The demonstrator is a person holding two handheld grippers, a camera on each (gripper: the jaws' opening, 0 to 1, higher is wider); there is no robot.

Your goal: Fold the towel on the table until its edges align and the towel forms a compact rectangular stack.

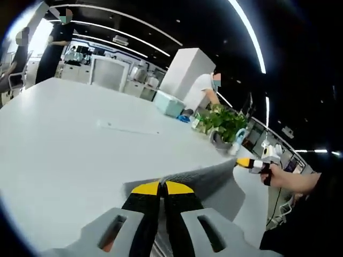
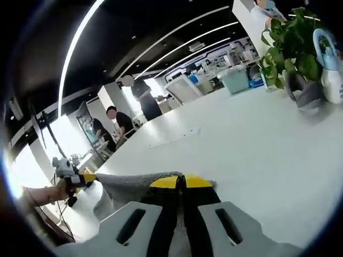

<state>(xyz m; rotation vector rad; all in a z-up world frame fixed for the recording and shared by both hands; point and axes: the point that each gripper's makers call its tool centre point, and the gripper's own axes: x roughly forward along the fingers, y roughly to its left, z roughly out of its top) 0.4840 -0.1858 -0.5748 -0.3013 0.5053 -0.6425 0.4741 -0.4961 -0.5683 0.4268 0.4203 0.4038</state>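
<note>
A grey towel (image 1: 206, 179) hangs stretched between both grippers above the white table (image 1: 80, 139). In the left gripper view my left gripper (image 1: 162, 188) is shut on one corner of it, yellow tips pressed together. The right gripper (image 1: 247, 163) shows at the far end of the towel's top edge, shut on the other corner, held by a hand. In the right gripper view my right gripper (image 2: 180, 182) is shut on the towel (image 2: 131, 184), and the left gripper (image 2: 86, 178) pinches the opposite corner at the left.
A potted plant (image 1: 225, 124) and a white bottle (image 2: 332, 67) stand near the table's far edge, beside a pale green box (image 1: 170, 103). A flat panel outline (image 1: 128, 127) lies in the tabletop. Several people stand beyond the table (image 2: 214, 144).
</note>
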